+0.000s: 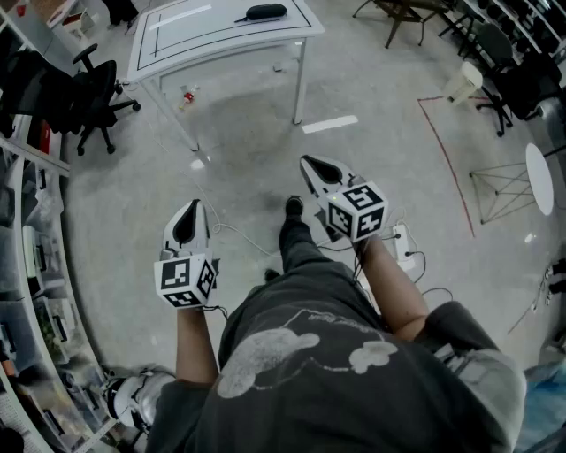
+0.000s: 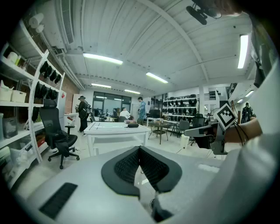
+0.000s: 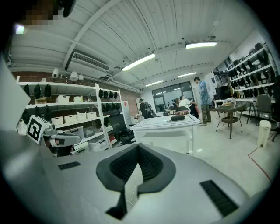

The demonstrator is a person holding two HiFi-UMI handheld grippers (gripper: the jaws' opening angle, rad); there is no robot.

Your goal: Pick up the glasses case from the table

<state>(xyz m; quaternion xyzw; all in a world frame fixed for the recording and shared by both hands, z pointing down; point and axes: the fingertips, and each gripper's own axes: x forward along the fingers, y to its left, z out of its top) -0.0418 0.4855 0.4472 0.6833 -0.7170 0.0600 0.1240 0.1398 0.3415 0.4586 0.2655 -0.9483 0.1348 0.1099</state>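
Note:
The dark oval glasses case (image 1: pixel 265 11) lies near the far edge of a white table (image 1: pixel 221 35), a few steps ahead of me across the floor. It also shows small on that table in the left gripper view (image 2: pixel 133 125) and in the right gripper view (image 3: pixel 177 117). My left gripper (image 1: pixel 193 205) and right gripper (image 1: pixel 307 162) are held out over the floor, well short of the table. Both have their jaws together with nothing between them, as their own views show for the left gripper (image 2: pixel 139 148) and the right gripper (image 3: pixel 138 146).
A black office chair (image 1: pixel 97 97) stands left of the table, beside shelving (image 1: pixel 35 265). A power strip (image 1: pixel 402 241) with cables lies on the floor by my right foot. Red tape (image 1: pixel 447 159) marks the floor at right. Several people (image 2: pixel 82 113) stand beyond the table.

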